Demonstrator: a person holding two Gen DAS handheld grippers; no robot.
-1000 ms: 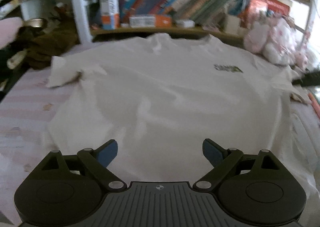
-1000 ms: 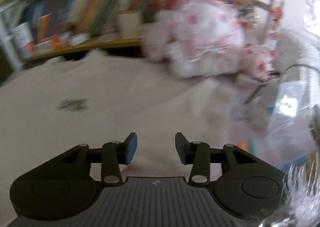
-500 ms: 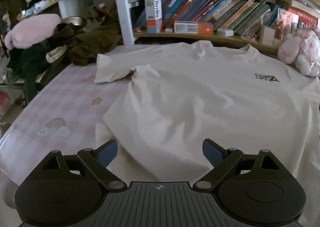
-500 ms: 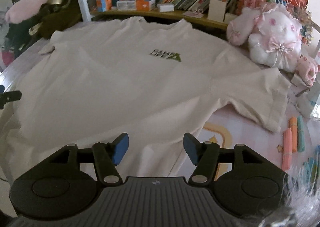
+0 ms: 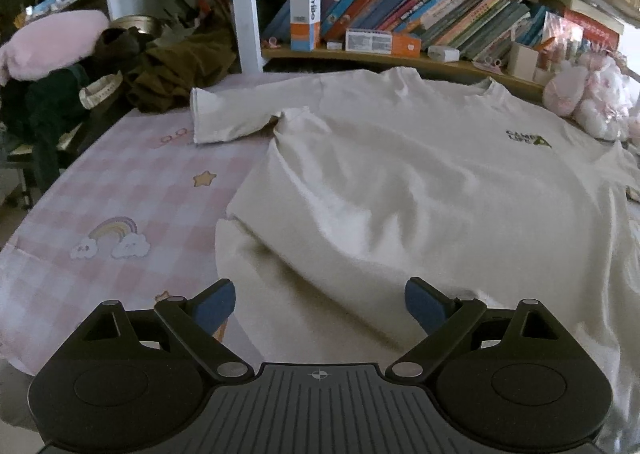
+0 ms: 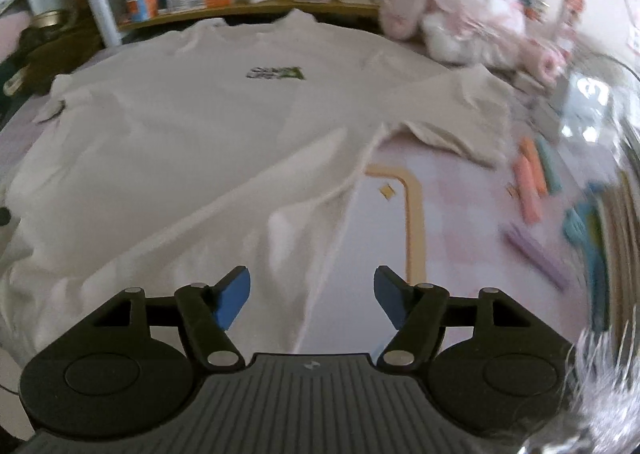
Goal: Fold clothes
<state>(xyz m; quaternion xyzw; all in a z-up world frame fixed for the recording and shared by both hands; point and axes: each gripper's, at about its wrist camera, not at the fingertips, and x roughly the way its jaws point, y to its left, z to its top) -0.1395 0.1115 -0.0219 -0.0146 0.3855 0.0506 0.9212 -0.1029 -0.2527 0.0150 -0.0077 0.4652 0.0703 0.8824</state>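
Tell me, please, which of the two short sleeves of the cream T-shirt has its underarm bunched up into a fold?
The sleeve beside the brown clothes pile: fabric puckers at its underarm. The other sleeve, by the pink plush toy, lies smoother.

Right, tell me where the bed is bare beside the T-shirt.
Bare pink checked sheet lies left of the T-shirt, below its sleeve. Right of the hem there is a narrower strip, crowded by pens. Plush toys crowd the far right corner.

Books point(image 5: 420, 10) on shelf; plush toy point(image 6: 468, 22); pink checked sheet point(image 5: 120, 190).
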